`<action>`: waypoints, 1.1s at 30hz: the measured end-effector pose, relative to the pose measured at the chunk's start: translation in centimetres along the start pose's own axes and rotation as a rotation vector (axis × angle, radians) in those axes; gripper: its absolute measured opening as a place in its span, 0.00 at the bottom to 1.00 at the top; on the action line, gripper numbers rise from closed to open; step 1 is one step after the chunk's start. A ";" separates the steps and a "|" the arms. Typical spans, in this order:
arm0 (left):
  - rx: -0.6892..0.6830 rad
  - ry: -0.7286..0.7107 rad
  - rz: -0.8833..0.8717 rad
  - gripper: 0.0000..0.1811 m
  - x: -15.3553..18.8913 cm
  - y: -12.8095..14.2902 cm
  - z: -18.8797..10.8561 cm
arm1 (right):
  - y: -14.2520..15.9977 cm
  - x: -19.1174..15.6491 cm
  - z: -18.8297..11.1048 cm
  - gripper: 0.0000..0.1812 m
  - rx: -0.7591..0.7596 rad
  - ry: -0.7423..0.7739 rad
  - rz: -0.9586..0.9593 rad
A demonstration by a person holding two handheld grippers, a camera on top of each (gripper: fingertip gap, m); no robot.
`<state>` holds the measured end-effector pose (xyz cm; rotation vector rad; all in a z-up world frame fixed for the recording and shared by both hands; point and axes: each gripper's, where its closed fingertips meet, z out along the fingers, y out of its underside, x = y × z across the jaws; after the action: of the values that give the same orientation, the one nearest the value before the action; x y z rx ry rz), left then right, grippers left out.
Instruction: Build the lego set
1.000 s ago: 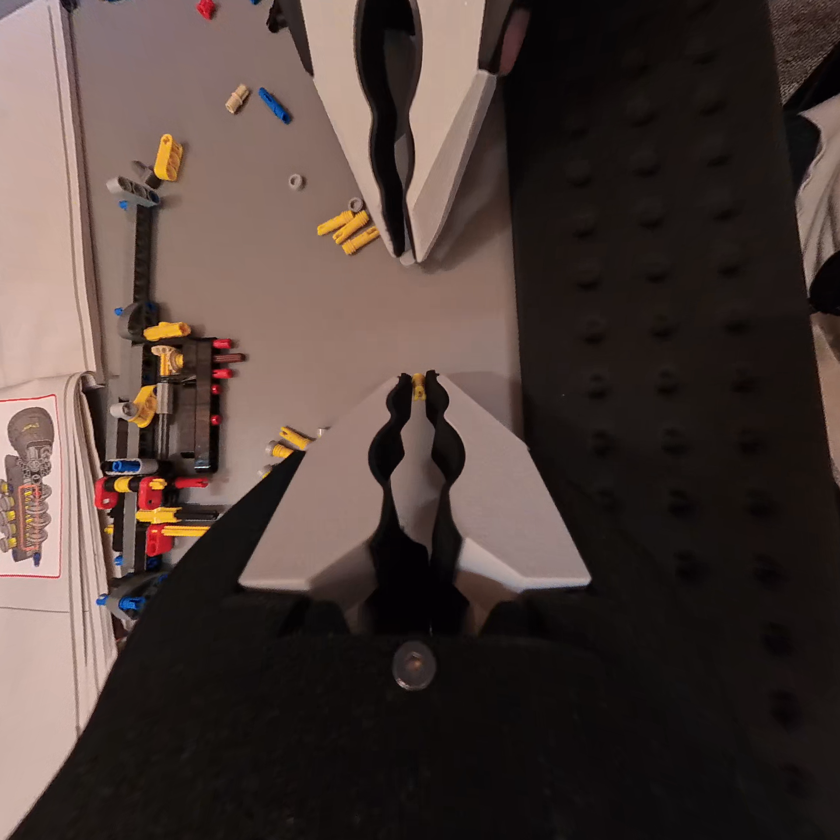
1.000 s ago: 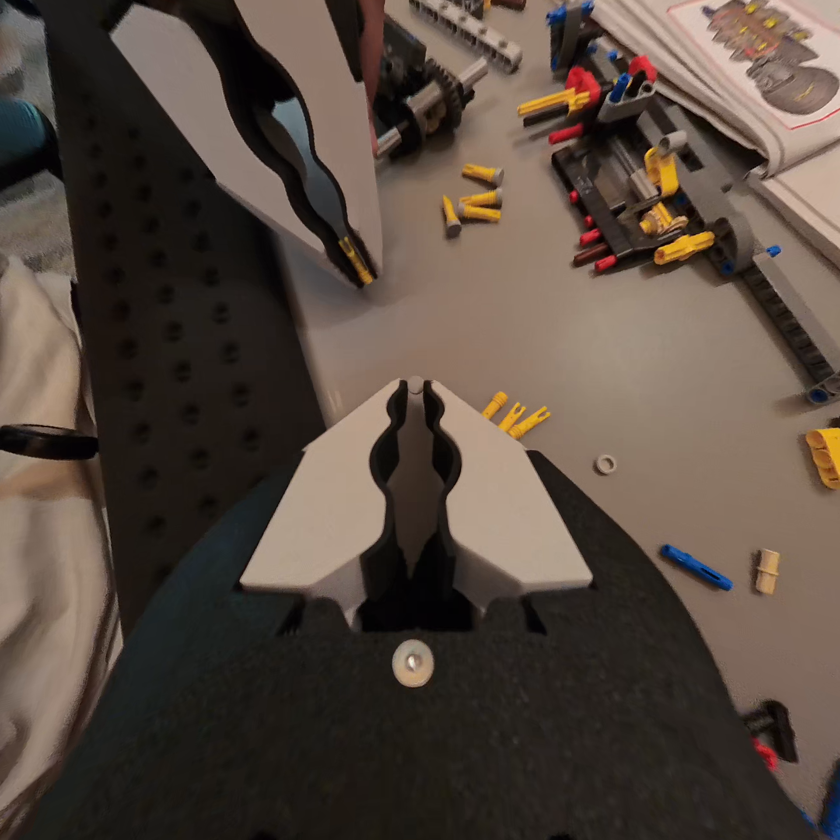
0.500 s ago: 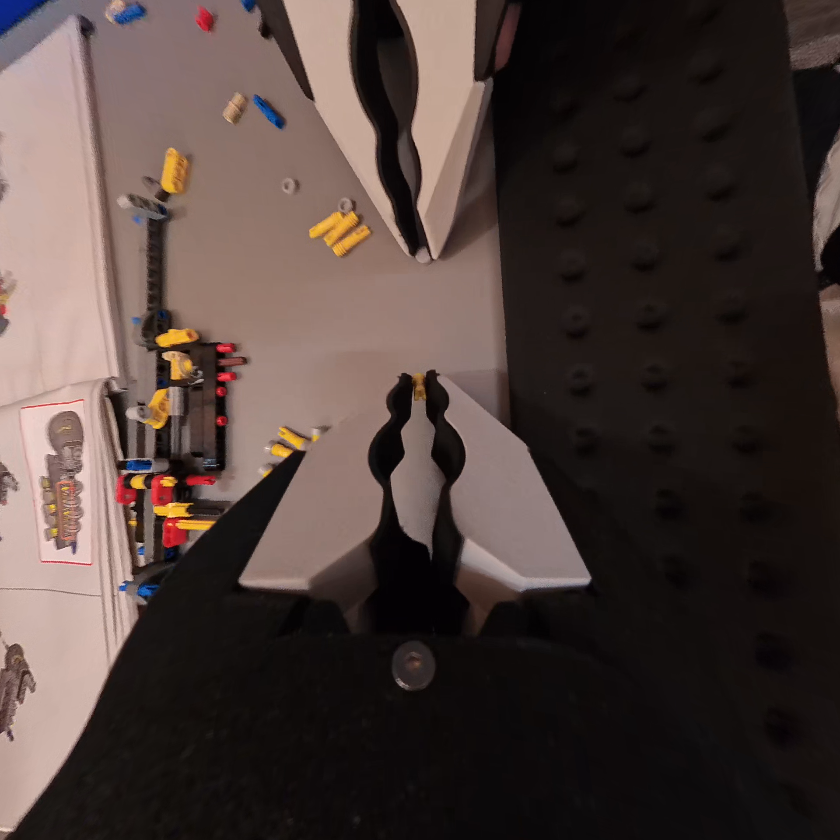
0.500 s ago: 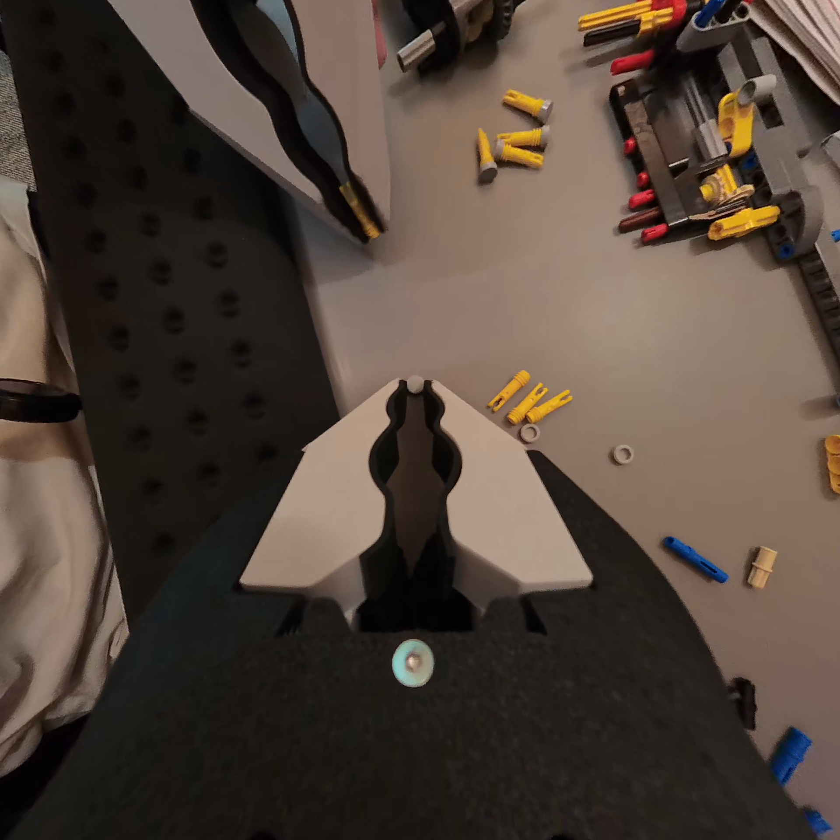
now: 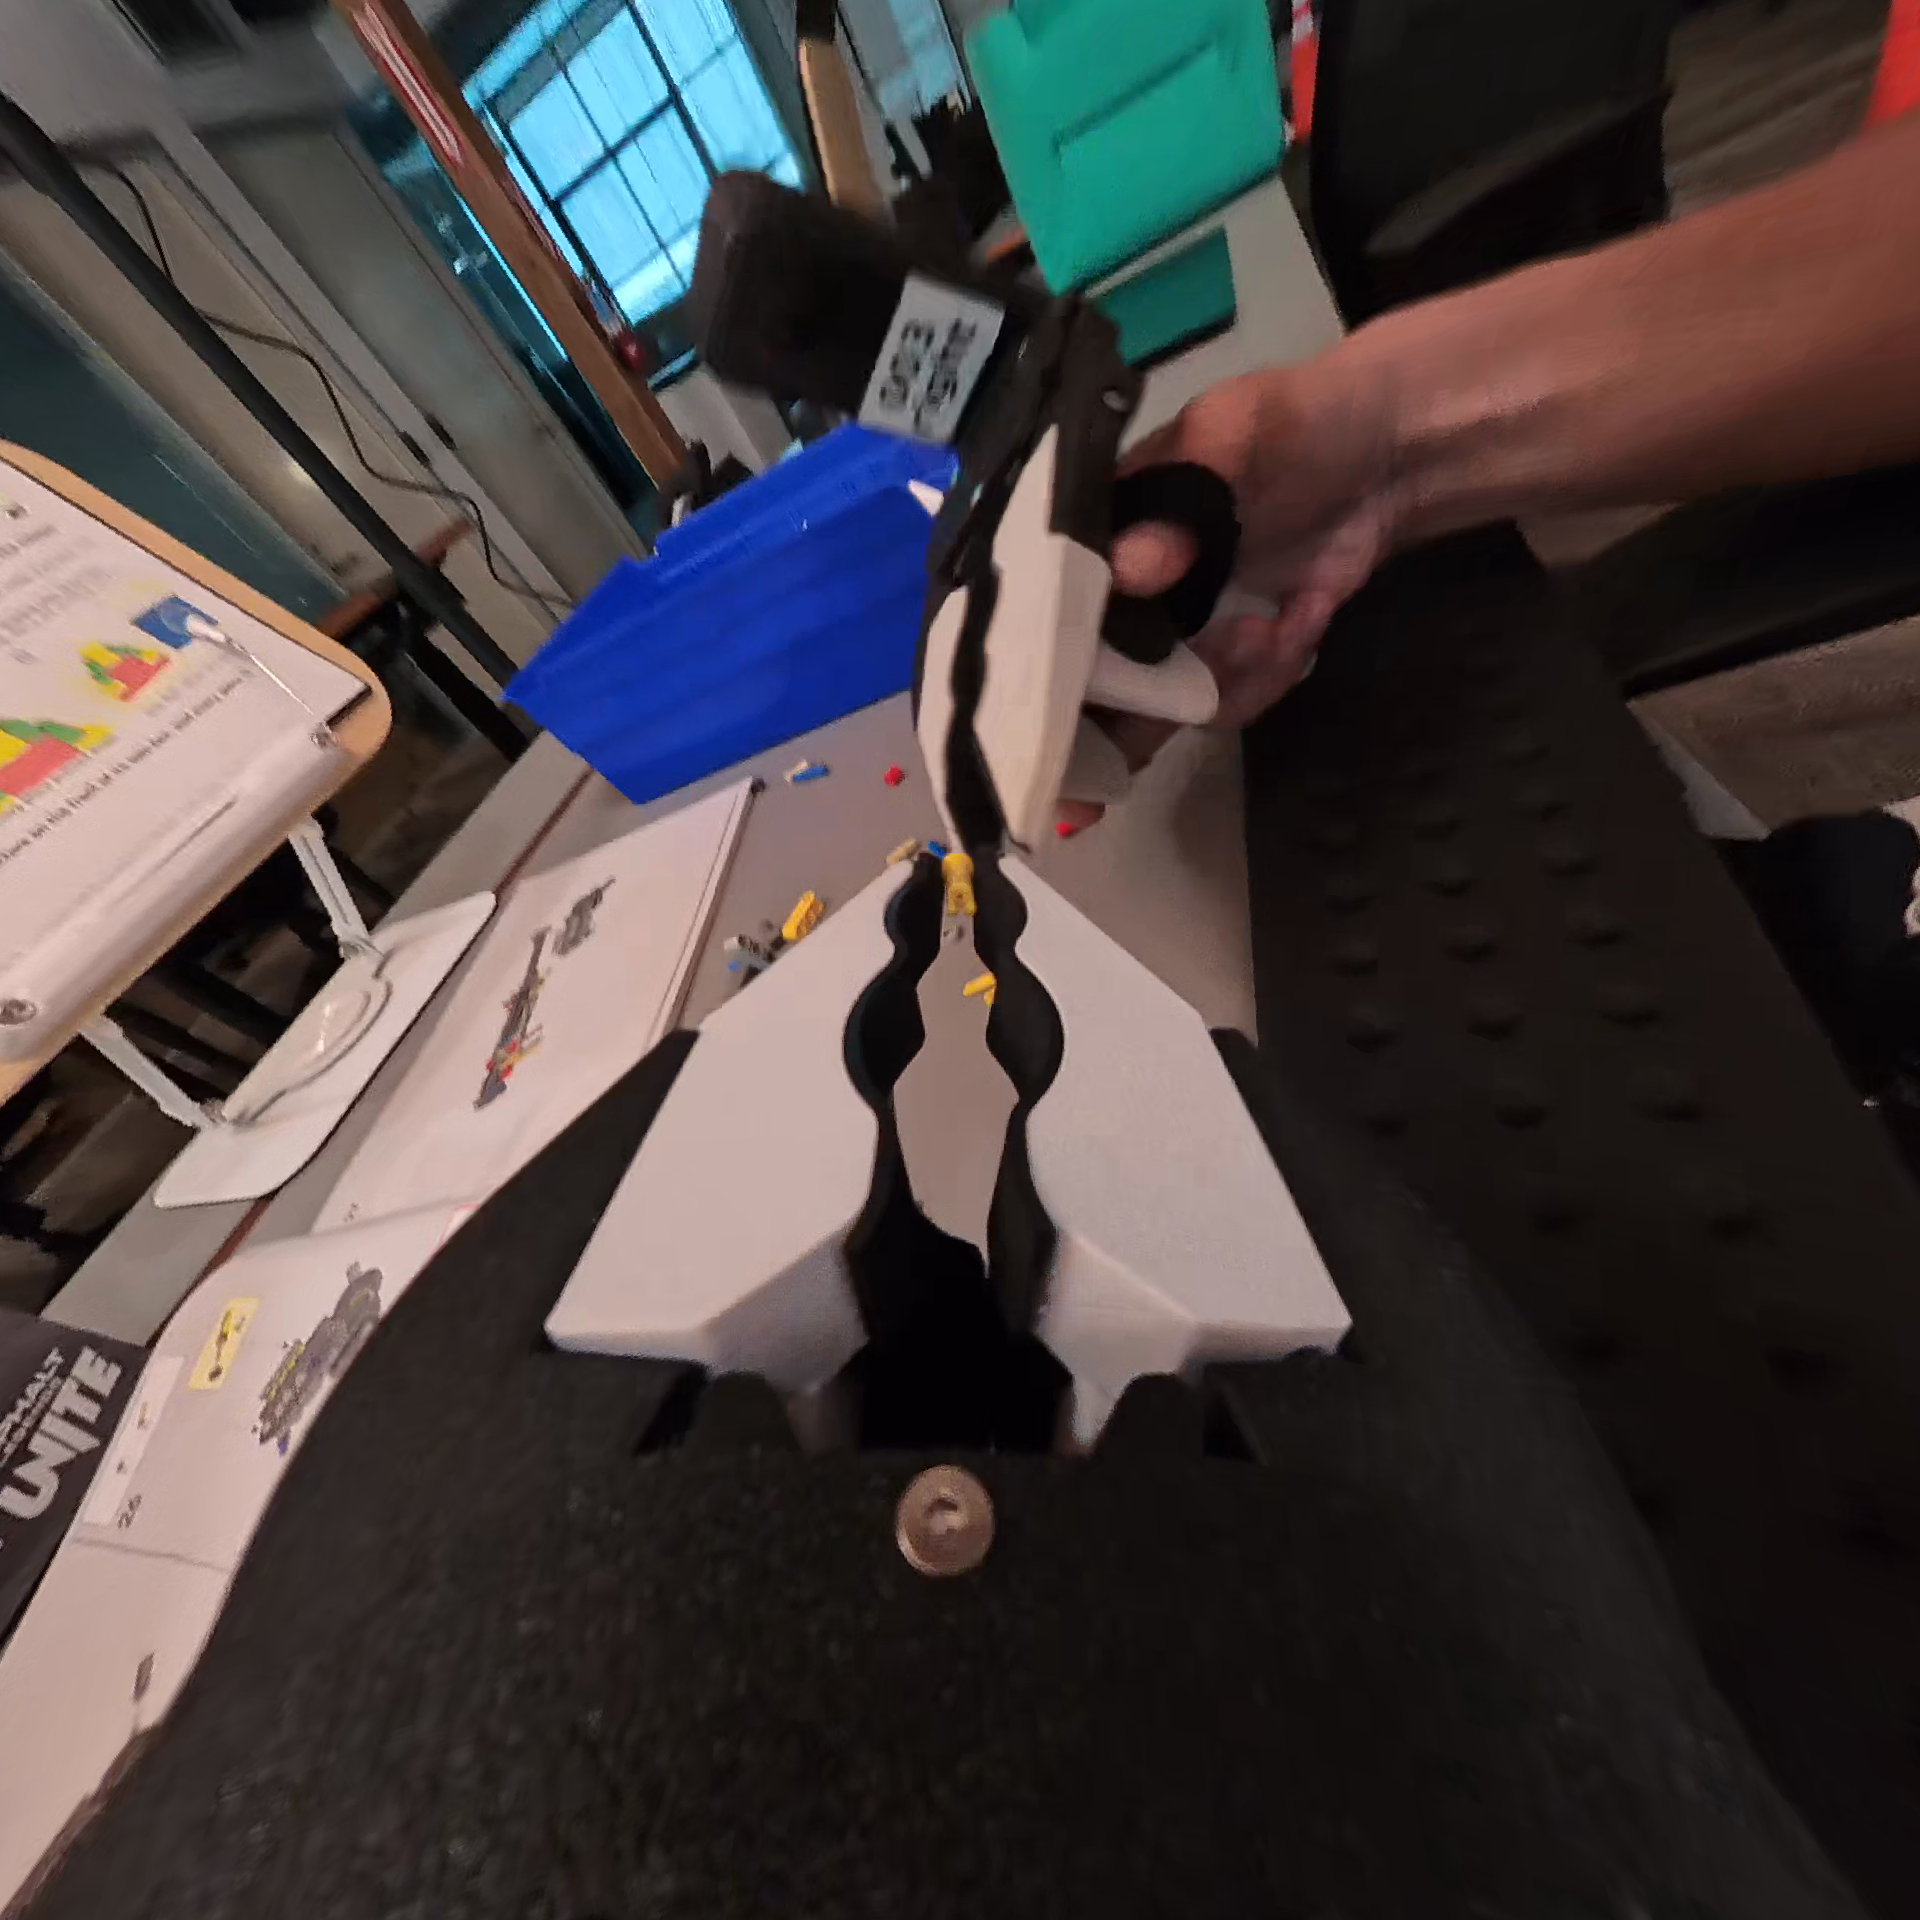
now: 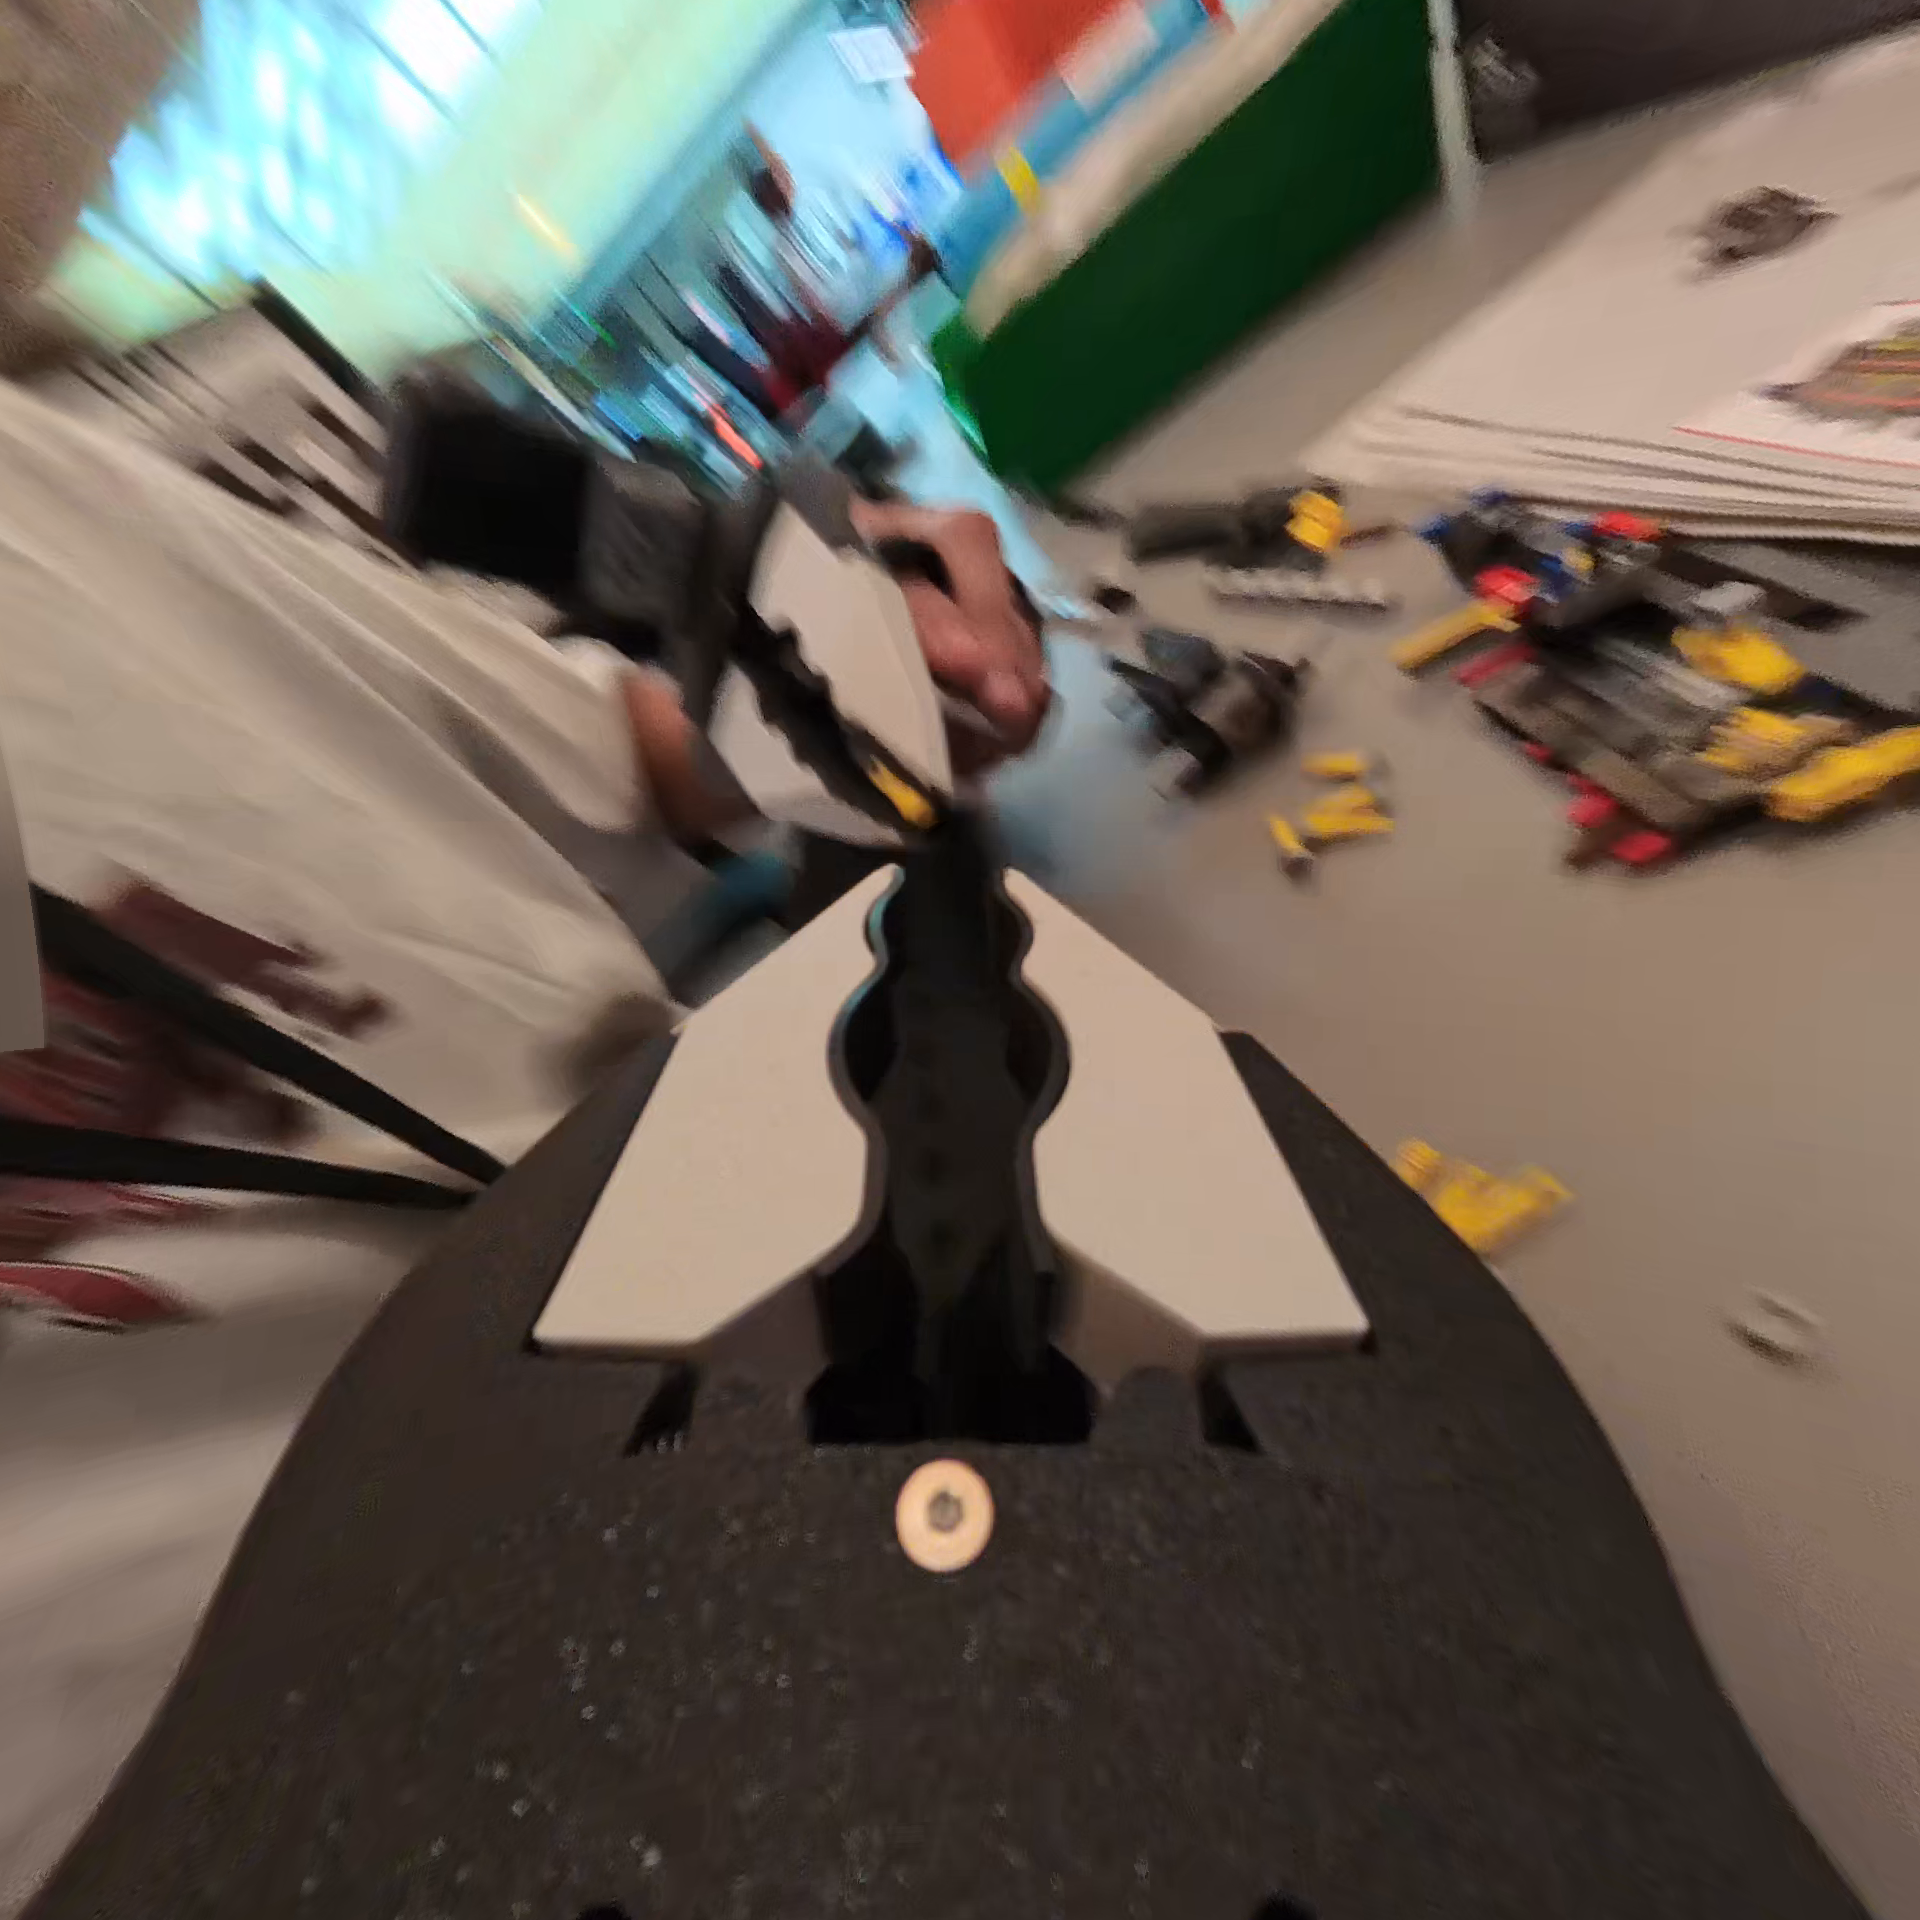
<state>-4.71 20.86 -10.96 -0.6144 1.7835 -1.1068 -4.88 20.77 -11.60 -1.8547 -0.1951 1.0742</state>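
Observation:
My left gripper (image 5: 956, 883) is shut on a small yellow pin (image 5: 958, 883), held above the grey table (image 5: 1132, 883). My right gripper (image 5: 987, 836), held by a hand (image 5: 1268, 561), comes down from above with its jaws closed, its tip almost touching the yellow pin. In the blurred right wrist view my right gripper (image 6: 951, 873) points at the left gripper (image 6: 914, 805) and its yellow pin (image 6: 902, 798). The small grey piece seen in the right tips earlier is lost in blur. The partly built Lego model (image 6: 1683, 707) lies on the table at the right.
A blue bin (image 5: 748, 623) stands at the table's far end. Open instruction booklets (image 5: 582, 1039) lie at the left. A black perforated mat (image 5: 1558, 1039) runs along the right. Loose yellow pins (image 6: 1340, 810), a yellow piece (image 6: 1475, 1195) and a grey ring (image 6: 1777, 1325) lie about. Less than 4 cm separates the two grippers' tips. The partly built Lego model (image 6: 1683, 707) is about equally far from each gripper, around 15 cm.
Both grippers have risen off the table and tilted up from looking down to looking across the room. Their tips have come together, nearly touching. Both have stayed shut.

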 end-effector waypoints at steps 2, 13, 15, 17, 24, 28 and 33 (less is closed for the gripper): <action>0.041 0.000 0.011 0.03 0.2 -0.7 -0.1 | -1.1 -1.7 0.2 0.06 0.088 -0.167 0.093; 0.074 -0.030 0.089 0.03 0.7 -1.5 -0.1 | -0.9 -2.3 0.7 0.03 0.091 -0.248 0.121; 0.067 -0.037 0.104 0.03 0.7 -1.5 -0.1 | -0.8 -2.3 0.7 0.02 0.086 -0.249 0.125; 0.057 -0.047 0.117 0.03 0.6 -1.3 -0.1 | -0.8 -2.2 0.7 0.02 0.085 -0.242 0.129; 0.046 -0.059 0.135 0.03 0.5 -1.2 -0.1 | -0.8 -2.0 0.7 0.02 0.085 -0.237 0.132; 0.046 -0.053 0.133 0.03 0.6 -1.2 -0.2 | -0.7 -2.1 0.7 0.02 0.078 -0.245 0.139; 0.053 -0.051 0.137 0.03 0.8 -1.3 -0.3 | -0.6 -2.2 0.7 0.02 0.070 -0.261 0.148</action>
<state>-5.37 19.78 -10.14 -0.4775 1.7209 -1.0327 -6.53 20.32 -9.93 -1.6827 -0.1708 1.4094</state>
